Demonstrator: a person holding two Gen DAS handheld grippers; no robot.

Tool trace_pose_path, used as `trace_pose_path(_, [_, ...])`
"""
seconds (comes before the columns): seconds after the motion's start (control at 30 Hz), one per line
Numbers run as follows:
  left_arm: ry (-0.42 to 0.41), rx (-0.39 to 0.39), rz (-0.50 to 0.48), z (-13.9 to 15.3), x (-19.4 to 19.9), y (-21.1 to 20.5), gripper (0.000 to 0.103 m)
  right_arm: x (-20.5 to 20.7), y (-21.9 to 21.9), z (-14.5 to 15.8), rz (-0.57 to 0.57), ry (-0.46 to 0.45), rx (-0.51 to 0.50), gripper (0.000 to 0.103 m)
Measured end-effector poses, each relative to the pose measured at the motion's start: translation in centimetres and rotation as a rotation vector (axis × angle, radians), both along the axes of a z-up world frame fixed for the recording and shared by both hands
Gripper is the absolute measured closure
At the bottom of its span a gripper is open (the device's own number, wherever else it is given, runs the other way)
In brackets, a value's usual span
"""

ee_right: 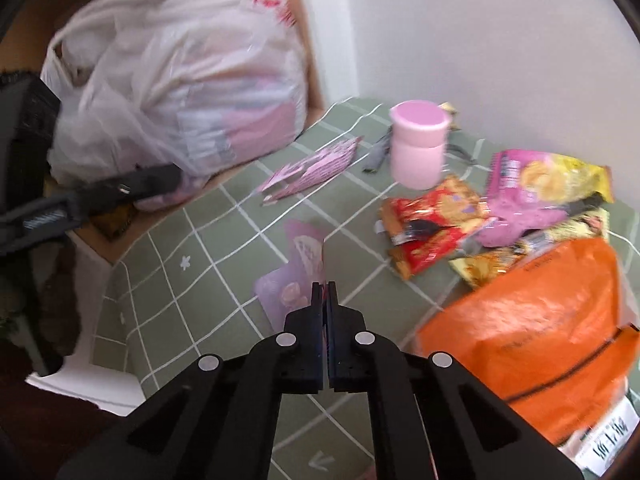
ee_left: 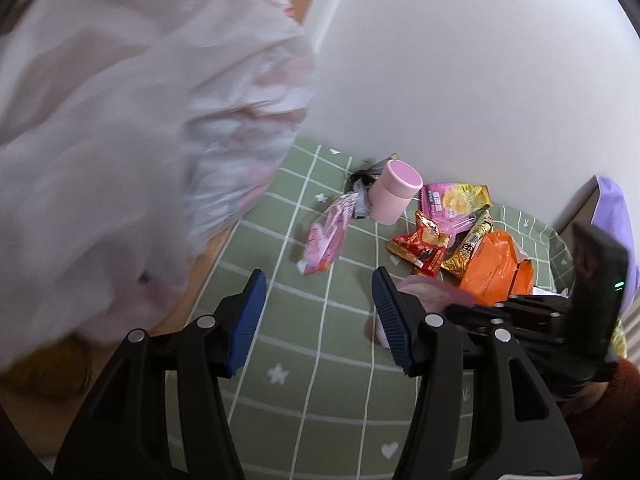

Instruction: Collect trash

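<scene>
The right gripper (ee_right: pixel 325 285) is clamped on a flat lilac snack wrapper (ee_right: pixel 294 276), which sticks out ahead-left of its tips above the green grid-patterned tablecloth (ee_right: pixel 224 264). The left gripper (ee_left: pixel 318 280) hovers with blue pads wide apart and nothing between them. Farther off lie a long pink wrapper (ee_left: pixel 324 236), an orange packet (ee_right: pixel 552 320), a red packet (ee_right: pixel 432 220) and a pink lidded cup (ee_right: pixel 418 140); the translucent white plastic bag (ee_right: pixel 180 76) sits left.

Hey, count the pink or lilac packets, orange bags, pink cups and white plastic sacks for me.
Pink or lilac packets: 3 (striped packet, lilac packet, pink-and-yellow packet)
Orange bag: 1
Pink cup: 1
White plastic sack: 1
Total: 6
</scene>
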State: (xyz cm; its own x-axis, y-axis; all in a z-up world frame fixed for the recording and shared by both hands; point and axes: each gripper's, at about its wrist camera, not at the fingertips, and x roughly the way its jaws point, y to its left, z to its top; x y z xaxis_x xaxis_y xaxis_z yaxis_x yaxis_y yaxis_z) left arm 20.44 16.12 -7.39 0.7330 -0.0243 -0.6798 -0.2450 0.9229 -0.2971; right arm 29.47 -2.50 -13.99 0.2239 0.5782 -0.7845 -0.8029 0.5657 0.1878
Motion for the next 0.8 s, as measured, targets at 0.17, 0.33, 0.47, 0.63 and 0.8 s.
trace_pose_path(0.17, [0.015, 0.027, -0.080, 0.2, 4.9, -0.7, 0.051, 1.3, -2.9, 2.5, -0.089, -0.048, 0.047, 0.099])
trace_pose_path(0.33, [0.136, 0.064, -0.153, -1.4, 11.6, -1.7, 0.051, 2.5, -6.5, 4.6, -0.182, -0.096, 0.078, 0.099])
trace_pose_path(0.47, [0.229, 0.106, -0.156, -3.3, 15.4, -2.0, 0.051, 3.2, -8.7, 5.4, -0.242, -0.142, 0.074, 0.099])
trace_pose_path(0.63, [0.289, 0.106, -0.132, -4.6, 17.7, -1.9, 0.059, 4.0, -10.9, 5.3, -0.305, -0.142, 0.068, 0.099])
trace_pose_path(0.8, [0.291, 0.151, -0.136, -4.6, 17.8, -2.3, 0.084, 3.5, -12.0, 5.3, -0.329, -0.148, 0.063, 0.099])
